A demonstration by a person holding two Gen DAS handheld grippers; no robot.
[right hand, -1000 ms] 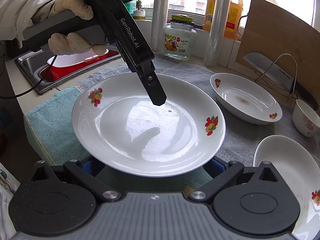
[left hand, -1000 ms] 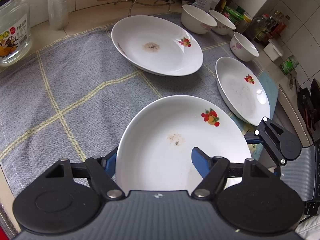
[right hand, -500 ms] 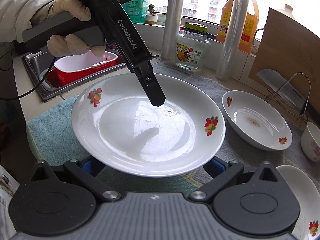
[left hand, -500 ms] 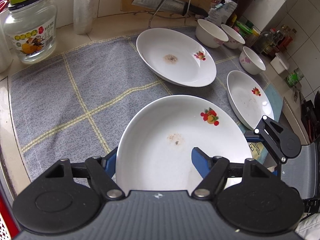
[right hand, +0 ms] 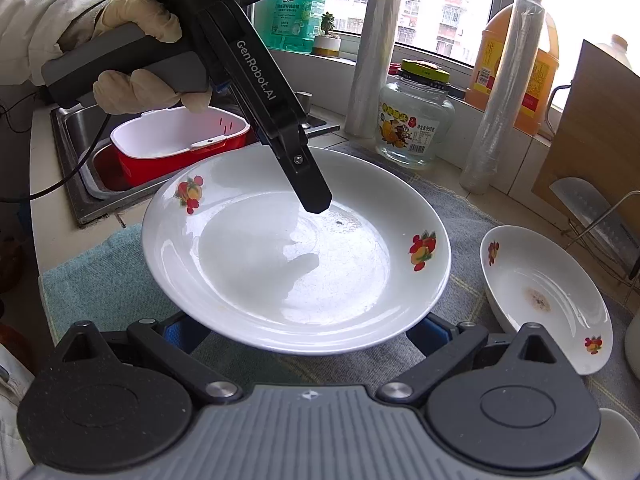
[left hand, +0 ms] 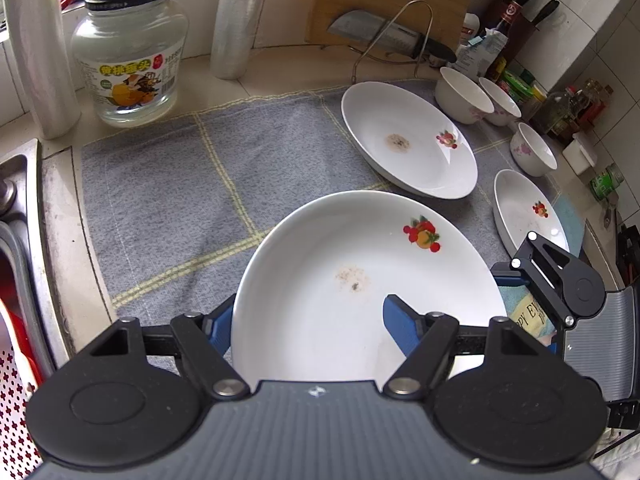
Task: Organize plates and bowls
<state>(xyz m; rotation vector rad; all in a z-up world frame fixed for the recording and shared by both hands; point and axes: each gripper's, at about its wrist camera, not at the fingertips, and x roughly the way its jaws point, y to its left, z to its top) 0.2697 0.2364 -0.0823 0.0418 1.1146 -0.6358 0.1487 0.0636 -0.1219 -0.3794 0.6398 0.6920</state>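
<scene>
A white plate [left hand: 360, 280] with a fruit print and a brown stain is lifted above the grey cloth [left hand: 180, 200]. My left gripper [left hand: 308, 328] is shut on its near rim, one blue finger inside the dish and the other outside, under the rim. In the right wrist view the same plate [right hand: 296, 264] hangs over my right gripper [right hand: 304, 336], whose fingers stand wide apart beneath it. A gloved hand holds the left gripper [right hand: 312, 196] there. A second stained plate [left hand: 408, 140], a third plate [left hand: 524, 212] and three bowls [left hand: 462, 96] lie further right.
A glass jar [left hand: 128, 60] and rolls of cling film [left hand: 236, 20] stand at the back of the counter. A cleaver on a wire rack [left hand: 392, 36] leans by a wooden board. A sink holding a red and white basket [right hand: 176, 144] lies to the left.
Both grippers have carried the plate leftward, toward the sink side. The other plates and bowls have slid right in the left wrist view, and the jar and sink have come into view. The grip is unchanged.
</scene>
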